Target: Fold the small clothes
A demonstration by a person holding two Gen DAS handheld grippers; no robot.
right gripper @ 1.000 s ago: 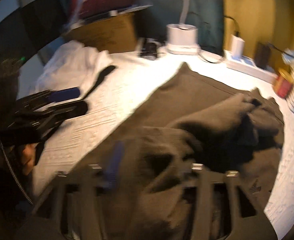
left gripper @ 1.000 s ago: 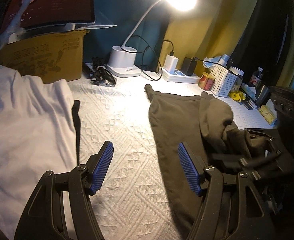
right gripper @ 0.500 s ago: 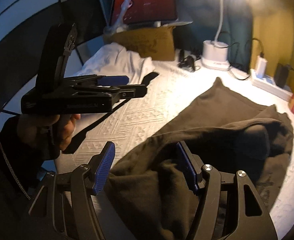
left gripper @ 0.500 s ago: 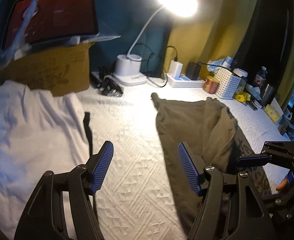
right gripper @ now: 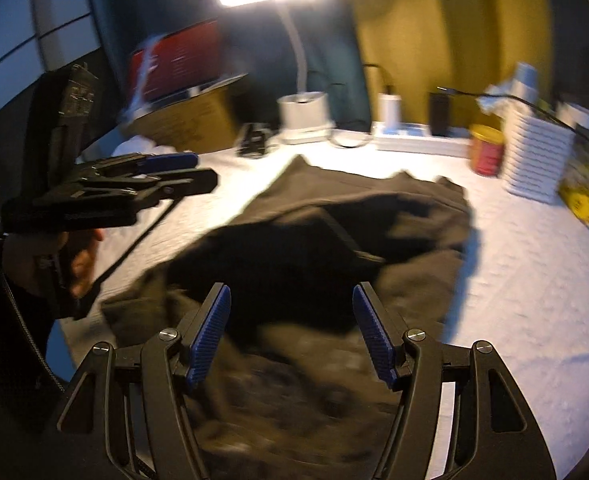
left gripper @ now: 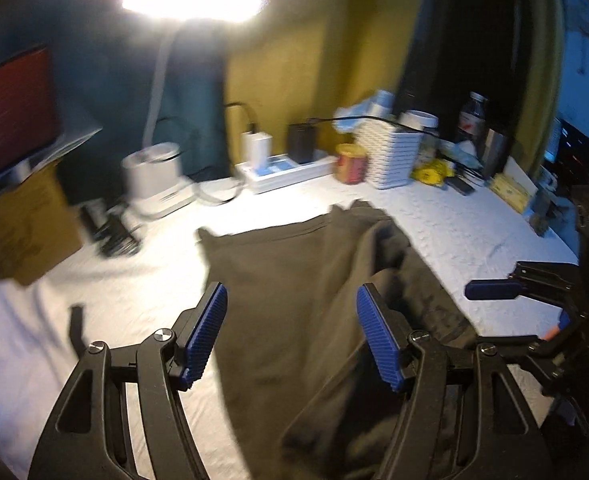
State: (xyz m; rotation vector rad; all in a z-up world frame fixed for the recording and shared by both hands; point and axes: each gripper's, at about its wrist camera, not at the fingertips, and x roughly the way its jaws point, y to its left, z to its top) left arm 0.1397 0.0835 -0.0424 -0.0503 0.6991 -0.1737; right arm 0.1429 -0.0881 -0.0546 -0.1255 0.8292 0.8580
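Observation:
A dark olive garment (left gripper: 294,300) lies crumpled on the white textured table cover (left gripper: 474,232); it also shows in the right wrist view (right gripper: 334,240). My left gripper (left gripper: 290,336) is open and empty, held above the garment's left part. My right gripper (right gripper: 290,328) is open and empty above the garment's near, bunched edge. The right gripper shows at the right of the left wrist view (left gripper: 494,290), and the left gripper at the left of the right wrist view (right gripper: 170,172). A white garment (left gripper: 10,344) lies at the far left.
A lit desk lamp (left gripper: 154,180), a power strip (left gripper: 286,168), a red tin (left gripper: 350,162), a white slatted basket (left gripper: 390,156) and clutter line the back. A cardboard box (left gripper: 18,224) with a red screen stands back left. Black cables (left gripper: 114,232) lie near the lamp.
My left gripper has swung right, from over the bare cover to over the olive garment. My right gripper stays open and has shifted right over the garment. Both views are motion-blurred.

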